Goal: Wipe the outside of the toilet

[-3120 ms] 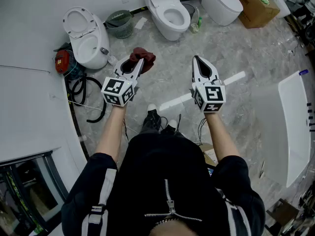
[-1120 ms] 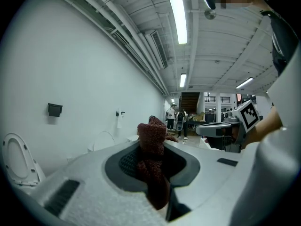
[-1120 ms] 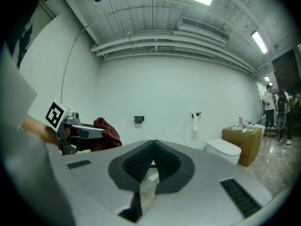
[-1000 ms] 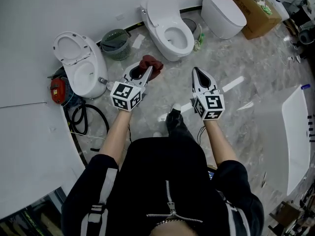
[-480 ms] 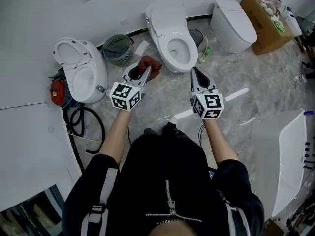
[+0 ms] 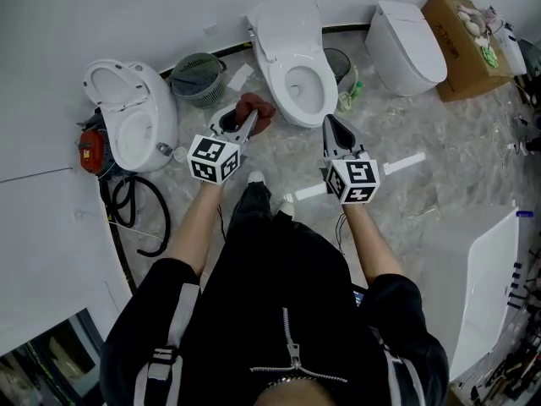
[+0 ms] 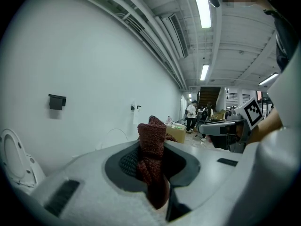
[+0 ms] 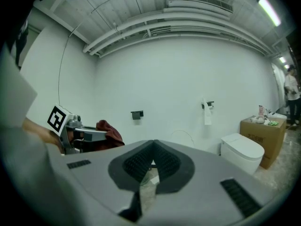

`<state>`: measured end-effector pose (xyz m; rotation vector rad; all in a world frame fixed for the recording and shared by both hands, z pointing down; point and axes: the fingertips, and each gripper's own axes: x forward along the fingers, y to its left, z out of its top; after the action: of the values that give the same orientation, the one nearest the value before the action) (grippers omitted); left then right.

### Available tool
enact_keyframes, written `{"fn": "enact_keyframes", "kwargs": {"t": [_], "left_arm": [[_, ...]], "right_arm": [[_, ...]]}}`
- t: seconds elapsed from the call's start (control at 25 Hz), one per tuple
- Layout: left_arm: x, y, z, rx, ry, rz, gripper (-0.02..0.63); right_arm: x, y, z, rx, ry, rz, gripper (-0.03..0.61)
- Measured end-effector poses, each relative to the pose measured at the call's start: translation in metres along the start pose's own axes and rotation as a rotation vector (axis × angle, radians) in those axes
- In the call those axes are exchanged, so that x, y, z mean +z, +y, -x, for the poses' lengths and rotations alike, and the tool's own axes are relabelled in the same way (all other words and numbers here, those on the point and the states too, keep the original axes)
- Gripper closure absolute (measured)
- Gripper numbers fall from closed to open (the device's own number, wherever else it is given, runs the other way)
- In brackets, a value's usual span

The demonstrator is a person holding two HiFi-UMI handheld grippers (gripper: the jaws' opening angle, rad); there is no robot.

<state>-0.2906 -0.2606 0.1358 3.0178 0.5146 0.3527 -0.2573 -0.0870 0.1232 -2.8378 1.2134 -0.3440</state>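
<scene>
A white toilet (image 6: 296,53) with its seat open stands against the wall, straight ahead in the head view. My left gripper (image 6: 251,117) is shut on a dark red cloth (image 6: 259,109), which hangs just left of the bowl's front without touching it. In the left gripper view the cloth (image 7: 151,147) sticks up between the shut jaws. My right gripper (image 6: 328,120) is shut with nothing in it, its tip close to the bowl's front right. The right gripper view shows its jaws (image 8: 151,160) meeting at the tip, and the cloth (image 8: 109,131) at left.
A second toilet (image 6: 131,112) with its lid up stands at left, and a closed one (image 6: 408,34) at right beside a cardboard box (image 6: 463,22). A green basket (image 6: 197,76) sits between the left two. A black hose (image 6: 139,214) and a red tool (image 6: 89,149) lie left.
The person has stepped toward the middle toilet, so both grippers now sit close to its bowl. The left gripper has kept the cloth throughout; the right stayed shut.
</scene>
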Motion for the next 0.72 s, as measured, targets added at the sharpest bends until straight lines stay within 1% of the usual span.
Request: {"fn": "enact_keyframes", "kwargs": {"t": [0.2,0.48,0.72], "left_arm": [[0.000,0.025,-0.022,0.006,0.007,0.009,0.543],[0.000,0.075,-0.052,0.008,0.028,0.029,0.543],[-0.004,0.117,-0.074,-0.003,0.050,0.033,0.543]], "right_arm": [[-0.005,-0.009,-0.025,0.004,0.023,-0.008,0.575],[-0.003,-0.014,-0.081,0.010,0.050,-0.012,0.575],[-0.003,-0.010,-0.132,0.038,0.085,0.028,0.575]]}}
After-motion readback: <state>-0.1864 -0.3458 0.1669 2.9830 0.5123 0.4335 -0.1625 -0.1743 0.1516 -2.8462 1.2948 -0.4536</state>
